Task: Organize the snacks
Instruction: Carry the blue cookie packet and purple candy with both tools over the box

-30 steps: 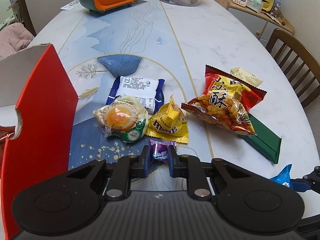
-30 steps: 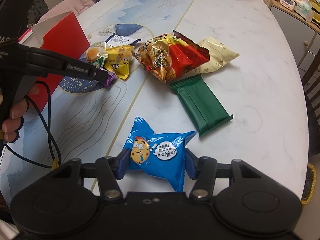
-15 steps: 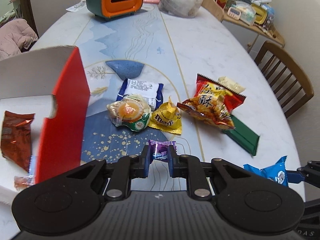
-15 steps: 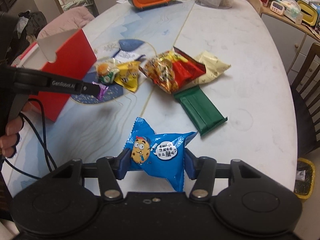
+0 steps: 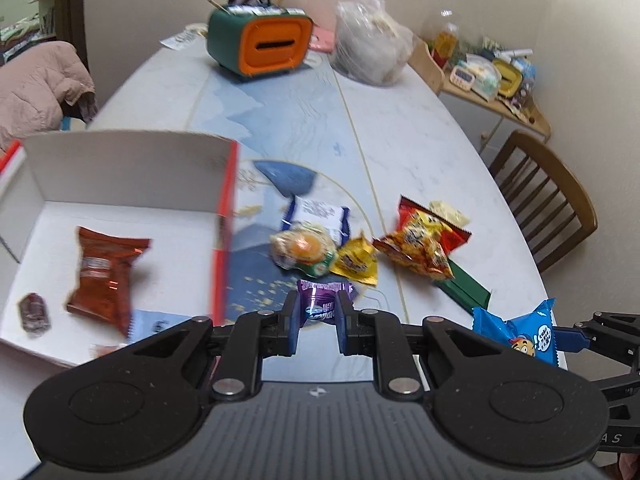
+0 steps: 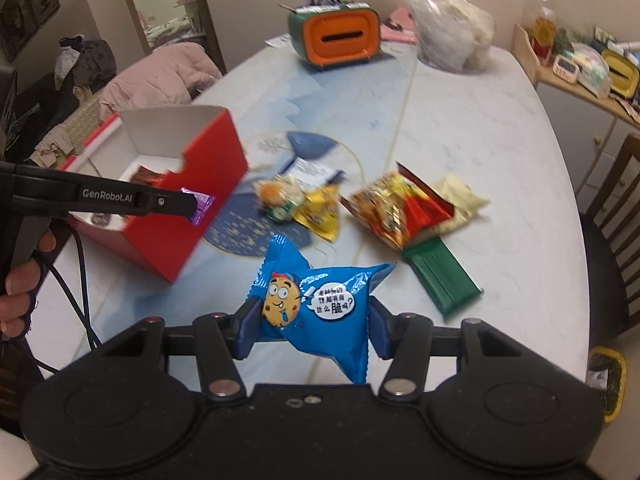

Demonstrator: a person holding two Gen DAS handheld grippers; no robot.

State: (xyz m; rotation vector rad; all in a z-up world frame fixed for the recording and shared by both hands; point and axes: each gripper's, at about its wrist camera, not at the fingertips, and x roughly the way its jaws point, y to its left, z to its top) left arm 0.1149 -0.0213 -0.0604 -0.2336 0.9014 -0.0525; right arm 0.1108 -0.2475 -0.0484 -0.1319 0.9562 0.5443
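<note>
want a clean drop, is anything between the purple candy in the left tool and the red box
Nothing visible blocks it. The purple candy hangs just outside the red box, whose top is open; only its near red wall must be cleared.

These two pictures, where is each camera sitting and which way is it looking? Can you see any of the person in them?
Left wrist view: sits on the left gripper, looking down along its fingers at a purple candy pinched there and the red box; no body shows.
Right wrist view: sits on the right gripper, looking down at the blue cookie packet it holds; the person's left hand shows.
Both share the table, the box, the loose snacks, the orange tissue box, and each other's gripper.
</note>
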